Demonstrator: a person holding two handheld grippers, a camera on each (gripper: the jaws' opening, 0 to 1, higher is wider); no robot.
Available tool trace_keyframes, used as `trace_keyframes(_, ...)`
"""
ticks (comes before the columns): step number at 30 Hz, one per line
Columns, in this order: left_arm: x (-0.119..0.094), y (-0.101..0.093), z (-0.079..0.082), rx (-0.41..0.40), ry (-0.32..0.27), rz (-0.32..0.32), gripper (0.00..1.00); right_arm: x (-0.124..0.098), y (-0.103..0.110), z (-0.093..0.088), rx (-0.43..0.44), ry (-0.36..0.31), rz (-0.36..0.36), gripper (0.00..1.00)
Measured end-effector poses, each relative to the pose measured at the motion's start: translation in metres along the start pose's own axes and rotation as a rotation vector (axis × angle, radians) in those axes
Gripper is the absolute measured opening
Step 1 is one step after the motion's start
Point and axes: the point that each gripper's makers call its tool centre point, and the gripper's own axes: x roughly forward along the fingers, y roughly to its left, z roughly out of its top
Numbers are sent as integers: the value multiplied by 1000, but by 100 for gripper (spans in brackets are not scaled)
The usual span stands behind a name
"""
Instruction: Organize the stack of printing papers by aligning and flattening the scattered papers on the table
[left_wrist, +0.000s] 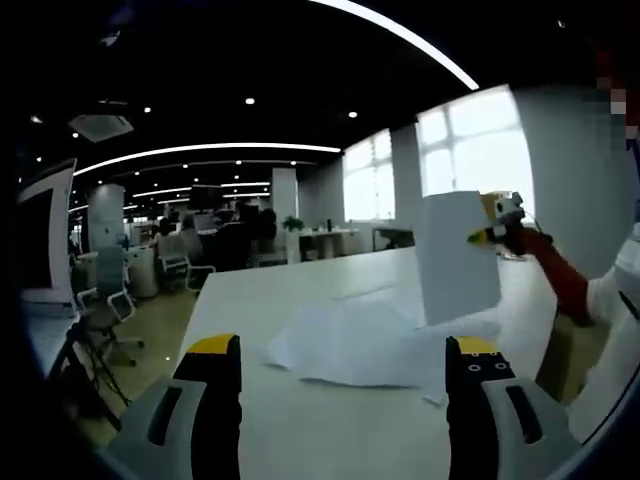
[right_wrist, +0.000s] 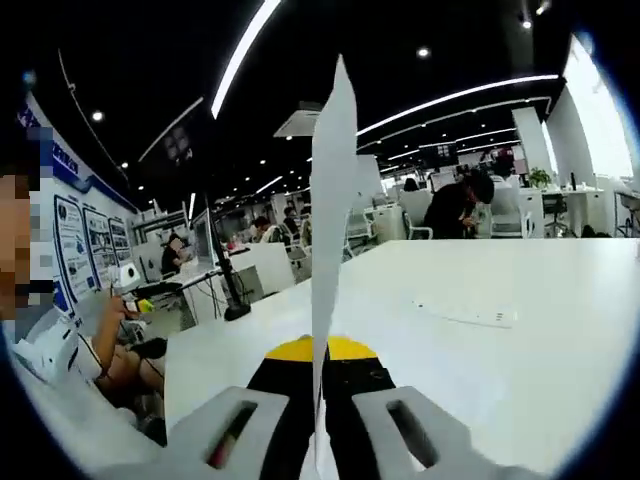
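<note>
Right gripper (right_wrist: 318, 375) is clenched on a single white paper sheet (right_wrist: 333, 250), seen edge-on and rising toward twelve o'clock. Left gripper (left_wrist: 340, 375) hangs released, jaws wide, above the white table (left_wrist: 300, 430). The rumpled pile of white printing papers (left_wrist: 365, 345) lies just ahead of it at twelve, so the left one seems nearer the pile.
</note>
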Motion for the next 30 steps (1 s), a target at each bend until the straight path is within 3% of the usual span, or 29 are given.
trace_keyframes(8, 7, -6, 0, -8, 18, 0, 86, 17, 3, 21, -42, -26, 52, 0)
trace_keyframes(16, 10, -7, 7, -2, 23, 12, 87, 31, 5, 24, -62, -26, 117, 0)
trace_keyframes(19, 13, -9, 9, -36, 16, -3, 87, 36, 5, 26, -63, -31, 151, 0)
trace_keyframes(30, 36, -9, 15, -45, 8, -31, 87, 34, 5, 33, -58, -58, 200, 0)
